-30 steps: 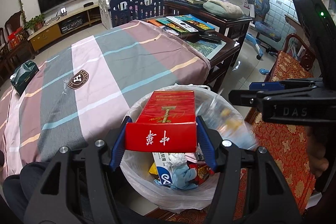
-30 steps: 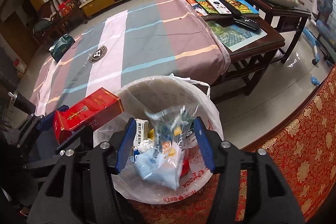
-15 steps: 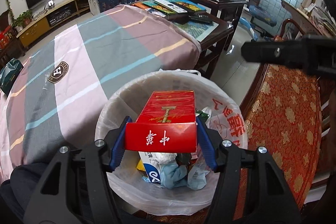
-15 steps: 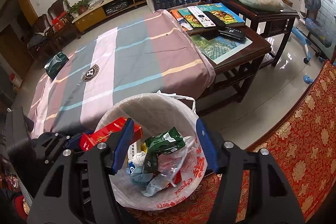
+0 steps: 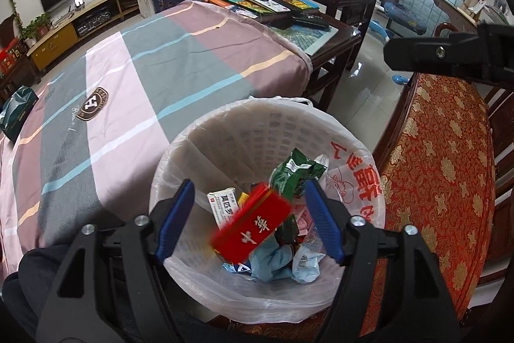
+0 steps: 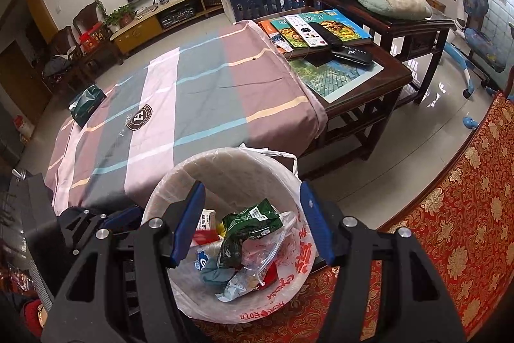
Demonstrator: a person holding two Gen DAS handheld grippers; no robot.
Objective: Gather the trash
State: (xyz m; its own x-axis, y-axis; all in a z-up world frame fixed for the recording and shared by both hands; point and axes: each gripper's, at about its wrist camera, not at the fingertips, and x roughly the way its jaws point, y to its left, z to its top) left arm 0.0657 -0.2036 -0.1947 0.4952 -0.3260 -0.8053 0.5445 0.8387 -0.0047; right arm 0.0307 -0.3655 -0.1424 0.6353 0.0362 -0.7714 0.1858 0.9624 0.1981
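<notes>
Lined trash bin [image 5: 350, 156], lower centre, is nearly full. Red box [image 5: 253, 224], blurred, tilted, drops free between left hand-held gripper [image 5: 249, 222] jaws, just opening. Right hand-held gripper [image 6: 252, 222] is open, empty. Risk: box bounces off piled wrappers, or bin tips.

Bright window daylight, fisheye-warped edges, falling red box [image 5: 252, 225] motion-blurred.

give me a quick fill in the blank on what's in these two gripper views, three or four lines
1. The red box is tilted between the left gripper's open jaws, above the ____.
2. The white bag lining the bin has ____ printing.
3. The green tissue pack lies on the ____ cloth.
4. The right gripper holds ____.

Missing words: trash bin; red; striped; nothing
</notes>
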